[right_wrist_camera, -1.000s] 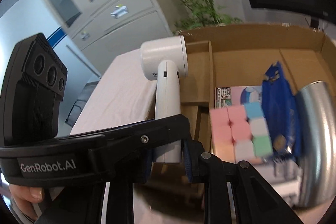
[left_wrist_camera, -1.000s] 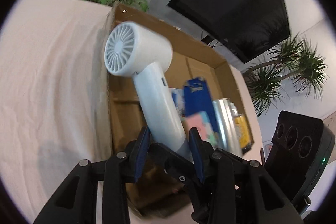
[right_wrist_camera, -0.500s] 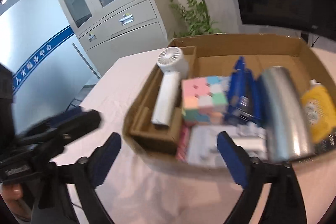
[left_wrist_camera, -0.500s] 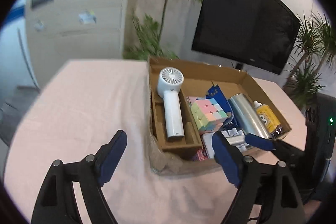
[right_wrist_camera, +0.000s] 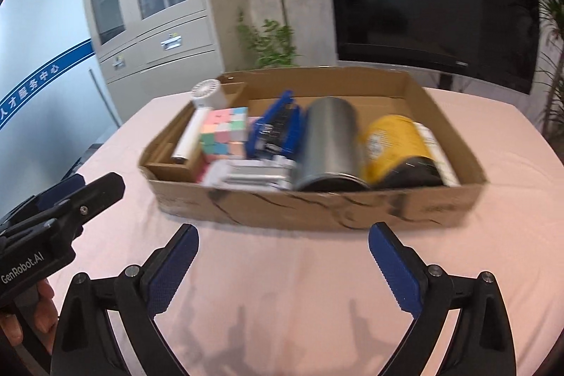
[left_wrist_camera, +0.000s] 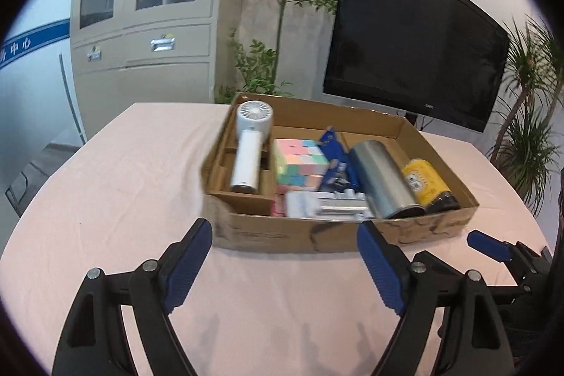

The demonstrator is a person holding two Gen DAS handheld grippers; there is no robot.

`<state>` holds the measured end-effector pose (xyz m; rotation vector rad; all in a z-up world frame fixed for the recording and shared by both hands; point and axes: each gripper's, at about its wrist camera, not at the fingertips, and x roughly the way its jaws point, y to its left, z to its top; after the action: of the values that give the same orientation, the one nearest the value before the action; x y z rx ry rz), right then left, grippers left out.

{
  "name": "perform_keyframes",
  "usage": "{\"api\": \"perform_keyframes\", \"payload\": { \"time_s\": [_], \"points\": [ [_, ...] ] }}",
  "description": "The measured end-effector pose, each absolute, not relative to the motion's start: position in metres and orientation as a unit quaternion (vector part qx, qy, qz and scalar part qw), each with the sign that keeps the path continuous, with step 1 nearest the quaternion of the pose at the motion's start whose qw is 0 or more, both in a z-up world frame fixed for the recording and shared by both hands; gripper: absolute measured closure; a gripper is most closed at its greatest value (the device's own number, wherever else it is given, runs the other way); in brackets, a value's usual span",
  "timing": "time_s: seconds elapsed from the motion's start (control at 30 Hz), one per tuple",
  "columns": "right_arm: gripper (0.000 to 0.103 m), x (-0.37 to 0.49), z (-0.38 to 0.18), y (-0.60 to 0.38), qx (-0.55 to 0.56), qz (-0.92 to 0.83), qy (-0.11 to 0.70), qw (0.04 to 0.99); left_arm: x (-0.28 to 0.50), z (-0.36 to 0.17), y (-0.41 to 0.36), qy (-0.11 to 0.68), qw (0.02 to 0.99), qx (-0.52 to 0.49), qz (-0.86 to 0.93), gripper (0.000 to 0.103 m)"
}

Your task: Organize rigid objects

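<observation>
A shallow cardboard box (left_wrist_camera: 317, 235) (right_wrist_camera: 317, 210) sits on the pink tablecloth. In it lie a white handheld fan (left_wrist_camera: 248, 150) (right_wrist_camera: 197, 122) in the left slot, a pastel cube (left_wrist_camera: 299, 161) (right_wrist_camera: 224, 129), a blue stapler-like item (left_wrist_camera: 335, 161) (right_wrist_camera: 278, 129), a steel tumbler (left_wrist_camera: 382, 182) (right_wrist_camera: 328, 143) and a yellow bottle (left_wrist_camera: 424, 182) (right_wrist_camera: 394, 143). My left gripper (left_wrist_camera: 285, 266) is open and empty, in front of the box. My right gripper (right_wrist_camera: 282, 266) is open and empty, also in front of the box.
A black TV (left_wrist_camera: 412, 34) and potted plants (left_wrist_camera: 278, 6) stand behind the table. A grey cabinet (left_wrist_camera: 141, 23) is at the back left. The left gripper's body (right_wrist_camera: 53, 217) shows at the right view's left edge.
The left gripper let go of the fan, which now lies in the box's left slot. Both grippers opened and pulled back from the box.
</observation>
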<state>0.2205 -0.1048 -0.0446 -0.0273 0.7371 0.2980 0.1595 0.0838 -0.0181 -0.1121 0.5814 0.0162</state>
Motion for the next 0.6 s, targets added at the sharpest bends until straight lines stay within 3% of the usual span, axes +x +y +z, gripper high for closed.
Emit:
{"api": "perform_keyframes", "payload": {
  "time_s": [0.6],
  "points": [
    [0.005, 0.187, -0.035, -0.182, -0.014, 0.087, 0.346, 0.934, 0.144, -0.024, 0.006, 0.279, 0.959, 0.006, 0.048, 0.019]
  ]
}}
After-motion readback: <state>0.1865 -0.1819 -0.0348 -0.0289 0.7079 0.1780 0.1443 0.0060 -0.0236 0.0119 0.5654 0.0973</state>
